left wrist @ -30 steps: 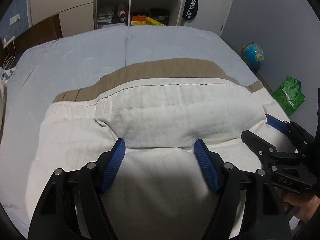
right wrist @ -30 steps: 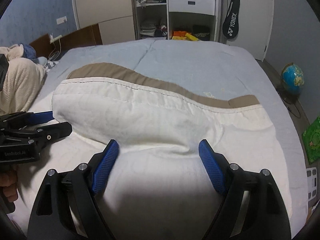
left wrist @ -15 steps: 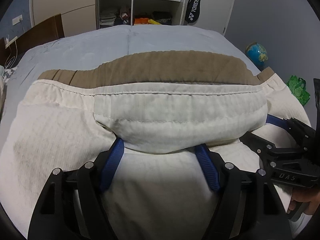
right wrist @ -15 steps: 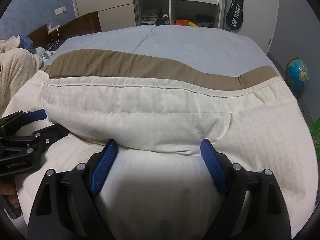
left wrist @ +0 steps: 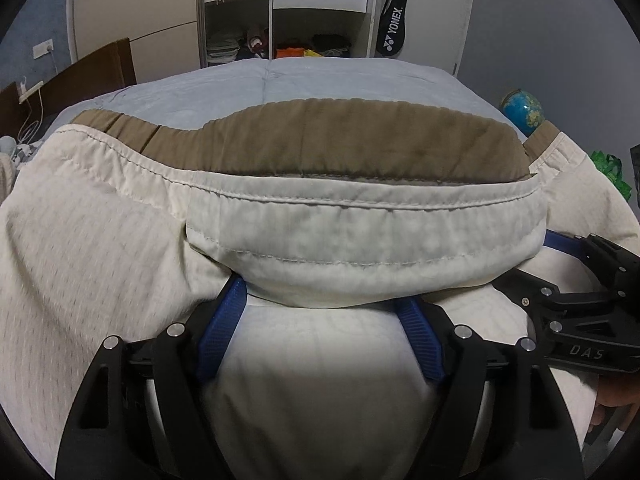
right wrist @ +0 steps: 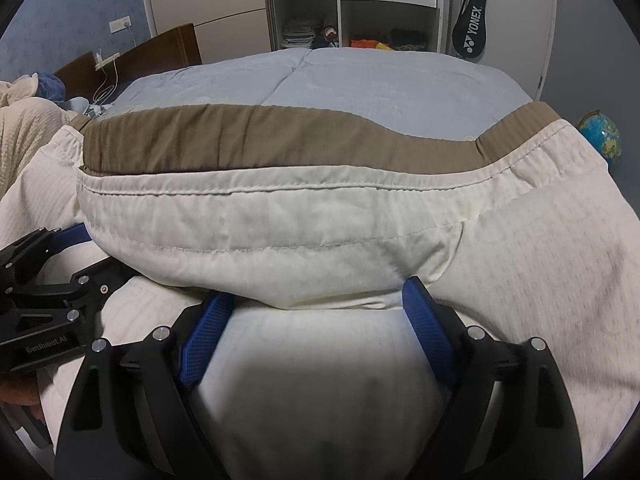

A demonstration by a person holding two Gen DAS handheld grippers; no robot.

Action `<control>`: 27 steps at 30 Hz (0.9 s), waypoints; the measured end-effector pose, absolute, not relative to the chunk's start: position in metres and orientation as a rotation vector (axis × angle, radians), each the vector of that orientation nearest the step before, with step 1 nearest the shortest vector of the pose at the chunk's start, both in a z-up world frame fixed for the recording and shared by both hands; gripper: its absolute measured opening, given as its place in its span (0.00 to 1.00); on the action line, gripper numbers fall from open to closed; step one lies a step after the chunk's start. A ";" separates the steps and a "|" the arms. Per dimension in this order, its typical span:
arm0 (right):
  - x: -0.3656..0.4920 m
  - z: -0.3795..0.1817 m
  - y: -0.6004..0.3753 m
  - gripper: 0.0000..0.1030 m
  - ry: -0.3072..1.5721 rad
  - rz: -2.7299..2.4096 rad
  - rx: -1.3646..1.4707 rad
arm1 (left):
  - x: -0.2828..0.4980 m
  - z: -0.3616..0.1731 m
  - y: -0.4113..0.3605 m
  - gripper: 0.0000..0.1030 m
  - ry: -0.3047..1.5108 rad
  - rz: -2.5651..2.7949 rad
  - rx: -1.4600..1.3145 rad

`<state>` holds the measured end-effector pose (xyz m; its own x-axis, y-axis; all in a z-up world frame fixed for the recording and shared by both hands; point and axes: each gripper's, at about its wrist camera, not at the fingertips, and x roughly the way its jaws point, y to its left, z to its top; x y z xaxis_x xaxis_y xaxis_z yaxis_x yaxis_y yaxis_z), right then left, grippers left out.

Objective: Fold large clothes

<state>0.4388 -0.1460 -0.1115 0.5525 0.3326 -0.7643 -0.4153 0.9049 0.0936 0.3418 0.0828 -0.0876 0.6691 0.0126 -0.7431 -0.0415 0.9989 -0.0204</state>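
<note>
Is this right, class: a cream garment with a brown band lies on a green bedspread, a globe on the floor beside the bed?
Not quite: the bedspread is pale blue, not green, as the right wrist view shows. The cream garment, its brown band and the globe are as stated.

The left gripper (left wrist: 320, 300) is a matte black plastic frame with two angled arms, each cut through by a long slot; round silver screw heads sit on the knuckles just behind the jaws; each finger (left wrist: 222, 330) is lined with a ribbed blue pad. The right gripper (right wrist: 316, 304) has the same build: black slotted arms, silver screws behind the jaws, ribbed blue pads on its fingers (right wrist: 426, 320). Seen from the side, the right gripper's body carries pale raised letters reading "DAS"; the left gripper's side reads "GenRobot.AI"; part of a hand (left wrist: 616, 404) shows behind those letters.
</note>
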 end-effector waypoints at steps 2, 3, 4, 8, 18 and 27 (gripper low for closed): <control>0.439 -0.113 -0.145 0.80 0.881 0.443 -0.102 | 0.343 -0.089 0.083 0.71 0.838 0.032 -0.037; 0.440 -0.114 -0.144 0.80 0.882 0.443 -0.101 | 0.347 -0.087 0.081 0.71 0.839 0.032 -0.037; 0.440 -0.114 -0.144 0.80 0.882 0.444 -0.100 | 0.348 -0.088 0.080 0.72 0.838 0.032 -0.038; 0.438 -0.117 -0.146 0.81 0.883 0.444 -0.098 | 0.348 -0.089 0.081 0.72 0.832 0.032 -0.040; 0.440 -0.103 -0.146 0.80 0.912 0.471 -0.114 | 0.346 -0.073 0.093 0.72 0.870 -0.034 -0.064; 0.431 -0.040 -0.162 0.80 0.759 0.527 -0.053 | 0.345 -0.004 0.104 0.74 0.716 -0.118 -0.090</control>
<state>0.4311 -0.1620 -0.0401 0.6029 0.4363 -0.6680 -0.4739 0.8693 0.1400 0.3454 0.1038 -0.0037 0.7479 -0.1385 -0.6492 0.0770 0.9895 -0.1224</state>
